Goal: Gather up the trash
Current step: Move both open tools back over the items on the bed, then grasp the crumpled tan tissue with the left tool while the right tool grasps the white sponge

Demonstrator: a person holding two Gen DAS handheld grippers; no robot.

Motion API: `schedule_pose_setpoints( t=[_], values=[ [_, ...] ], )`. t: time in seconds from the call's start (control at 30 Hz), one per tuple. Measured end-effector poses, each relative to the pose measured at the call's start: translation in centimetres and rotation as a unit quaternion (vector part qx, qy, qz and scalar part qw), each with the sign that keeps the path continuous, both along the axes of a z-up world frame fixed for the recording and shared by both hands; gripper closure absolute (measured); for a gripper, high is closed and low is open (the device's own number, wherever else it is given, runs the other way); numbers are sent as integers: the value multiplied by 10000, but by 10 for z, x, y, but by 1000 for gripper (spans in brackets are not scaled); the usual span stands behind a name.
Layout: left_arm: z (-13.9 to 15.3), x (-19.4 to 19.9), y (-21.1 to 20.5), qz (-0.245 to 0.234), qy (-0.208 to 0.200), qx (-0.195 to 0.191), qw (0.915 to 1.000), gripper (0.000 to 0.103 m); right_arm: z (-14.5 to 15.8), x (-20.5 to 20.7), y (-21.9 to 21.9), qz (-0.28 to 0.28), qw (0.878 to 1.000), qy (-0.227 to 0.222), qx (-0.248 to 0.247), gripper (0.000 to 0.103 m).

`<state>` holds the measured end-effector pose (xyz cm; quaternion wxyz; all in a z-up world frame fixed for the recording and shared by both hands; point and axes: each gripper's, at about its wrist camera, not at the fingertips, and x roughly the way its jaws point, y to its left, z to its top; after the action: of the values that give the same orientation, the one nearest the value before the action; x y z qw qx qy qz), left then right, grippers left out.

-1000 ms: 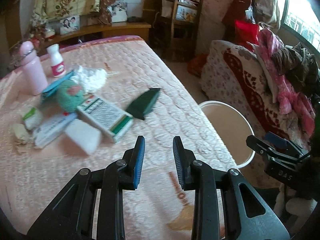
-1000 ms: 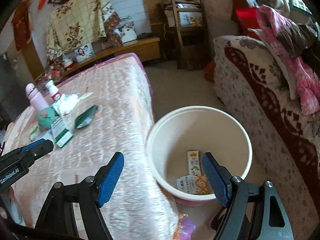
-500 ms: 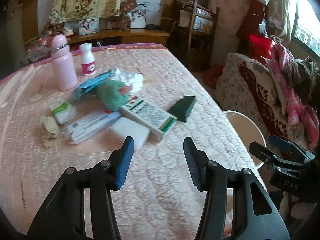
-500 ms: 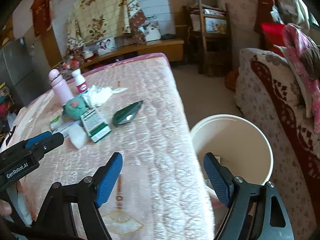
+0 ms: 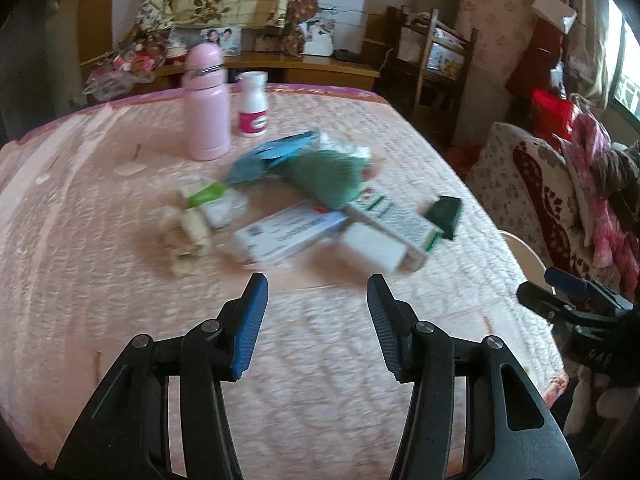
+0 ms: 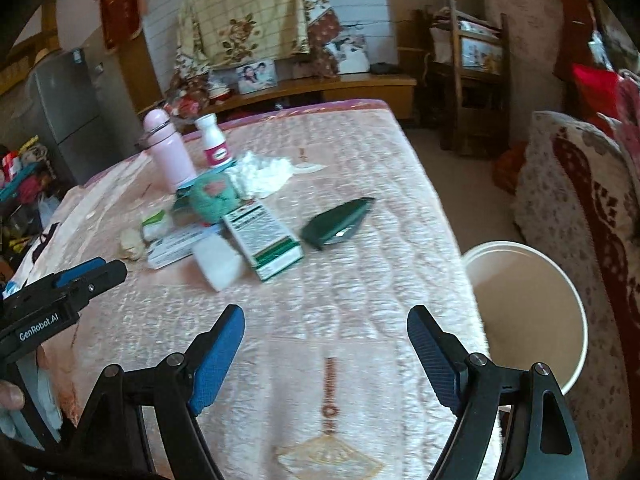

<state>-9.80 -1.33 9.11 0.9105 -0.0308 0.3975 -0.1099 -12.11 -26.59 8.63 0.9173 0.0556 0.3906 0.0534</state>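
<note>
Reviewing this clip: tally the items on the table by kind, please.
Bottles: 2 (pink bottle, white bottle)
Boxes: 3 (green-striped box, white box, blue-printed box)
Dark green pouch: 1
Green bundle: 1
White tissue: 1
Total: 8; smaller blurred scraps uncounted.

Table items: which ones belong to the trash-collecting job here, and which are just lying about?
Job items:
- green-and-white carton
- blue-and-white box
- dark green wrapper
- crumpled white tissue
- cream bucket, beside the table
- left gripper and right gripper, both empty

Probably just lying about:
- pink bottle
- small white bottle
- framed photo
</note>
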Motion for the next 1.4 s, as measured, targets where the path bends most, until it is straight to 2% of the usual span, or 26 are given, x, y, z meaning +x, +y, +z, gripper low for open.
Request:
schedule_pose_setpoints(
  t=[0.3,0.57,0.73,1.0,1.13,1.17,1.23,1.27,1.33,1.4],
  values=[
    [-7,6,63,462,130,-78,9988,53,-12,21,41,617,9979,157,133,22],
    [-14,33,86,601,300,-241,9975,52,-35,51,77,1216,9900,545,456,22],
    [-23,56,94,712,423,-284,9962,50,-49,72,94,1284,9895,591,301,22],
    [-44,93,94,711,569,-213,9956,50,-54,107,95,1222,9915,437,57,22],
    [-54,103,96,714,695,-357,9944,50,-57,118,100,1319,9901,472,-20,23],
    [-55,104,98,715,699,-426,9941,50,-58,118,102,1360,9896,473,-10,26],
    [-58,105,101,729,715,-542,9933,51,-58,116,106,1444,9885,454,-26,52],
    [-59,106,102,739,709,-614,9928,54,-58,115,109,1467,9882,438,-70,56],
    [-60,107,105,748,743,-713,9919,76,-57,109,111,1494,9880,357,-130,60],
    [-60,105,107,754,744,-748,9916,81,-55,104,112,1522,9879,281,-88,63]
  ],
)
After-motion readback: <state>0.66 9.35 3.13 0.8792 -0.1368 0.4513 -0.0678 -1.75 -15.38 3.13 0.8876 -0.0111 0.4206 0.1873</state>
